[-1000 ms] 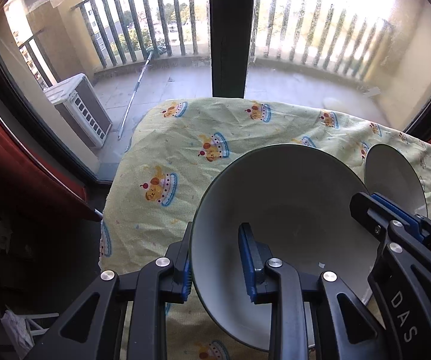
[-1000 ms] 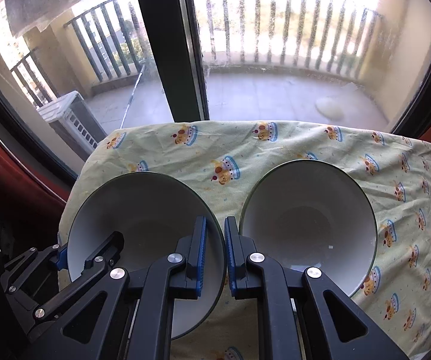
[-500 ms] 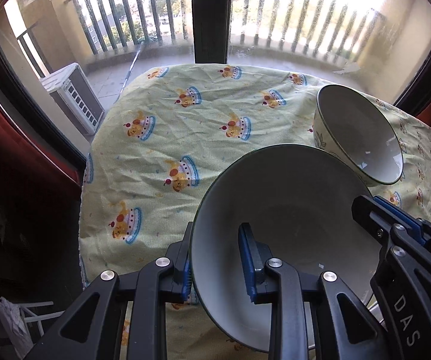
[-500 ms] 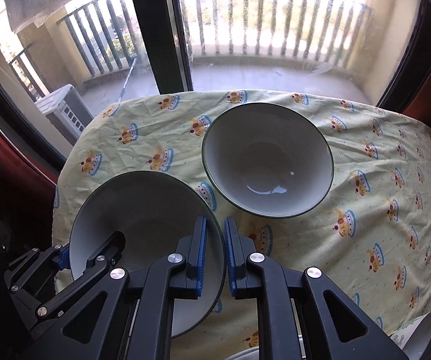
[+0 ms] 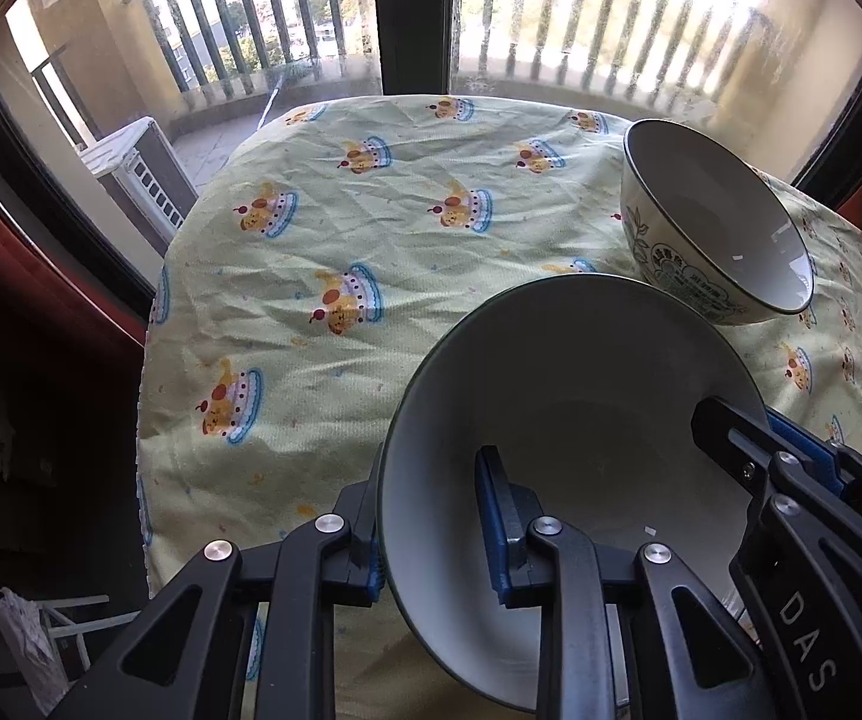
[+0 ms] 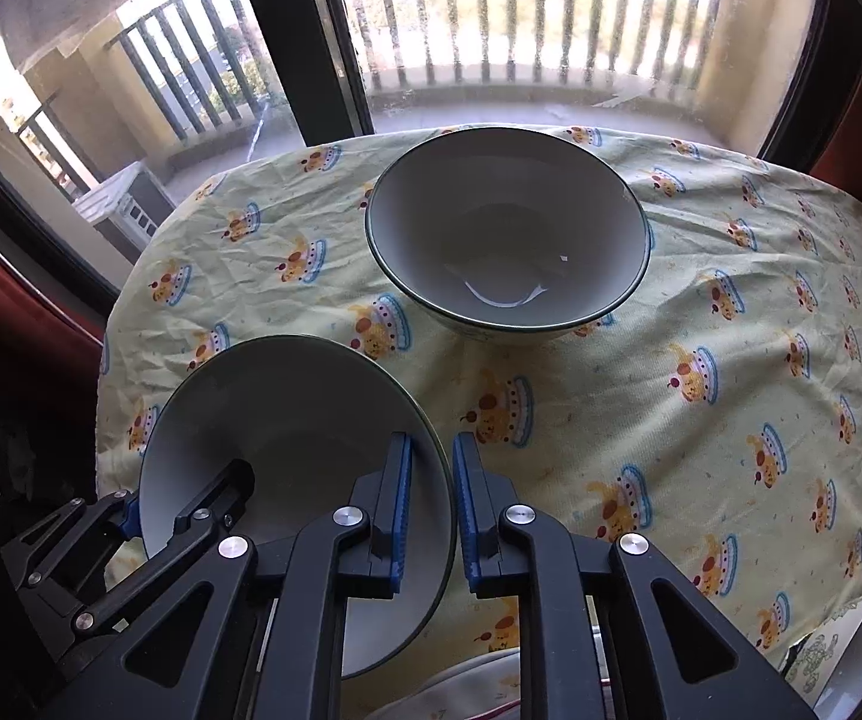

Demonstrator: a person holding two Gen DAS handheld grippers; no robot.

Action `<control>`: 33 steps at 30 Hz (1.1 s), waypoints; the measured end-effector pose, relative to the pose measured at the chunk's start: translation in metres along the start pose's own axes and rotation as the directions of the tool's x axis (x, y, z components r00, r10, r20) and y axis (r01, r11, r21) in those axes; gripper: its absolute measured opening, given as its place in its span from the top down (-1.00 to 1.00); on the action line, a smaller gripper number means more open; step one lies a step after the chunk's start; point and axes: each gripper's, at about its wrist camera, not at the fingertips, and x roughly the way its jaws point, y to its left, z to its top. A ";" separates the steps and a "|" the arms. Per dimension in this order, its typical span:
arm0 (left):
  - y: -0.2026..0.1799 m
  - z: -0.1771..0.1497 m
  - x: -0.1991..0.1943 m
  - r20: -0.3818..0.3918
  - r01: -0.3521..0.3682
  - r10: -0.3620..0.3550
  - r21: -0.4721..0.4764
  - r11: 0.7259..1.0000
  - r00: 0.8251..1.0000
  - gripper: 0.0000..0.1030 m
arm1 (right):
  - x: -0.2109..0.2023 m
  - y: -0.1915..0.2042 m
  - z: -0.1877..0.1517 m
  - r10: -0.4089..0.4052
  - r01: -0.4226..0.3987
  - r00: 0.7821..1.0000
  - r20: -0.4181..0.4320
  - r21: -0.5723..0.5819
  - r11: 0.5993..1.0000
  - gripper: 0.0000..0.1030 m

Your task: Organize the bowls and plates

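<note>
Bowl in the air, gripped from both sides! The held bowl (image 5: 580,390), white with a dark rim, is carried tilted above the near left part of the tabletop, which is covered by a yellow tablecloth (image 5: 371,240) printed with cartoon cakes. Its left rim is pinched by the left tool (image 5: 431,480), one blue pad inside the wall and one outside. The opposite rim is straddled by the right tool (image 6: 432,450), and those jaws are being eased apart at this moment, with the rim between the pads and lying close against them. A second bowl (image 6: 508,228), white inside and patterned with leaves and writing outside, is seen standing upright on the cloth farther back, apart from the held one. Balcony railings are seen through the window behind the tabletop.
</note>
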 end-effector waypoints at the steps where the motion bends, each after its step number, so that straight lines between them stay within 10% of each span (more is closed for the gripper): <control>1: -0.001 0.000 0.001 0.000 -0.001 0.001 -0.003 1.000 1.000 0.55 | 0.001 0.001 0.000 -0.004 0.004 1.000 -0.002 -0.001 1.000 0.62; 33: -0.118 -0.036 -0.098 0.116 0.001 -0.002 0.011 1.000 0.993 0.55 | -0.115 -0.106 -0.029 0.000 0.000 0.994 0.109 0.000 1.000 0.69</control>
